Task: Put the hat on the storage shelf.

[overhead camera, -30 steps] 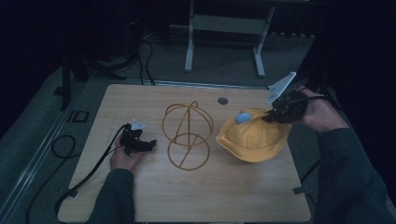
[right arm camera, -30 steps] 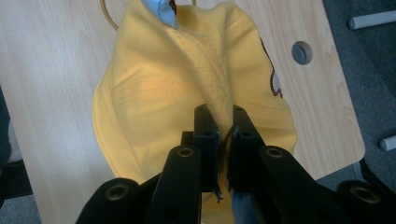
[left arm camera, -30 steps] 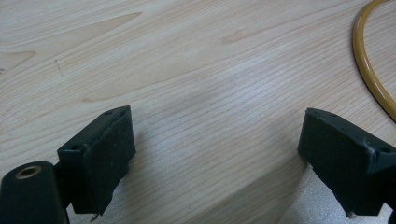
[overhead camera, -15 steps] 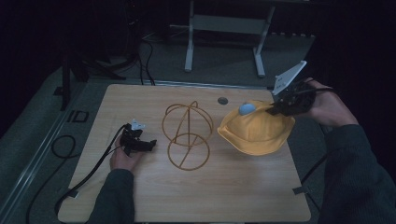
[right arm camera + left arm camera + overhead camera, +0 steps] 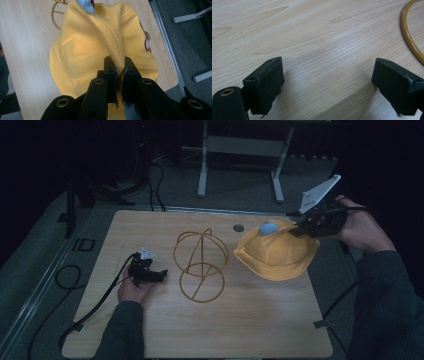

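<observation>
1. The right gripper (image 5: 300, 229) has its jaws pressed together on a fold of the yellow hat (image 5: 277, 254). In the right gripper view the cloth (image 5: 100, 50) rises in a ridge up into the jaws, so the pinch is on the brim or crown edge at the far right side.

2. Compared with one second ago, the right hand (image 5: 360, 227) is now higher and more to the right, beyond the table edge. The hat has followed it: its right side is lifted and stretched, while the left part still lies on the wooden table (image 5: 260, 330).

3. The small blue patch (image 5: 268, 228) on top of the hat has also moved up and toward the far side with the pull.

4. The hat is at the right part of the table, just beside the gold wire stand (image 5: 201, 265), not touching it as far as I can tell.

5. The left gripper (image 5: 150, 276) rests low on the table at the left of the stand. Its jaws are spread wide with nothing between them; bare wood and a piece of the stand's ring (image 5: 410, 37) show ahead. It has not moved in this second.

6. My judgement: the lift has begun, and the hat probably goes onto the stand. The pinch takes only a thin fold, so the cloth could slip out.
</observation>
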Available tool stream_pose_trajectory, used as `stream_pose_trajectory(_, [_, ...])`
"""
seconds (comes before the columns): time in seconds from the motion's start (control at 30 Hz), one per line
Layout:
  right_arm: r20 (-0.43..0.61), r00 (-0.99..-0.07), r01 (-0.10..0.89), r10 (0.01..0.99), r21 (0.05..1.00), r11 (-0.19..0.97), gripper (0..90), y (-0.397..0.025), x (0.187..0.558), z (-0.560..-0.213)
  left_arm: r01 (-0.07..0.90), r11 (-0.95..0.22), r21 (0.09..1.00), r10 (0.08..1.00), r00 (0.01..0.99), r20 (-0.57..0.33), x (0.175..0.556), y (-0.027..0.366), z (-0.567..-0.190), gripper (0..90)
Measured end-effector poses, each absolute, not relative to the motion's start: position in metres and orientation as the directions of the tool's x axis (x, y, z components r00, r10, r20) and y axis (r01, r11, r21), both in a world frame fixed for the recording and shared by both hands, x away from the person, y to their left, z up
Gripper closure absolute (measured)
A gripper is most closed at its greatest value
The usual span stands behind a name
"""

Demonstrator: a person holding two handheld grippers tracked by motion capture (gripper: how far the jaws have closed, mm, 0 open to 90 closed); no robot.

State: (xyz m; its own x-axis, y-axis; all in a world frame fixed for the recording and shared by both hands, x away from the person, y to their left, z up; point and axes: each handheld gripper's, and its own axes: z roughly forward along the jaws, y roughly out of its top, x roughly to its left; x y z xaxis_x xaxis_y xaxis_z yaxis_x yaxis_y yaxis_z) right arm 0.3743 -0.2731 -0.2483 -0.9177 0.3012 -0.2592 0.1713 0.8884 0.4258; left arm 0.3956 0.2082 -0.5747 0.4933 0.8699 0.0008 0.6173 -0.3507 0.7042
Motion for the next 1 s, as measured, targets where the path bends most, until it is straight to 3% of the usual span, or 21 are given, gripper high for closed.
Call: stream_pose_trajectory(1.0, [-0.284,-0.913,0.111,0.294,0.521,0.846,84.4,-0.258,0.368,-0.219,0.617,-0.351,0.704,0.87,0.493,0.001,0.396,0.208,-0.575,10.7])
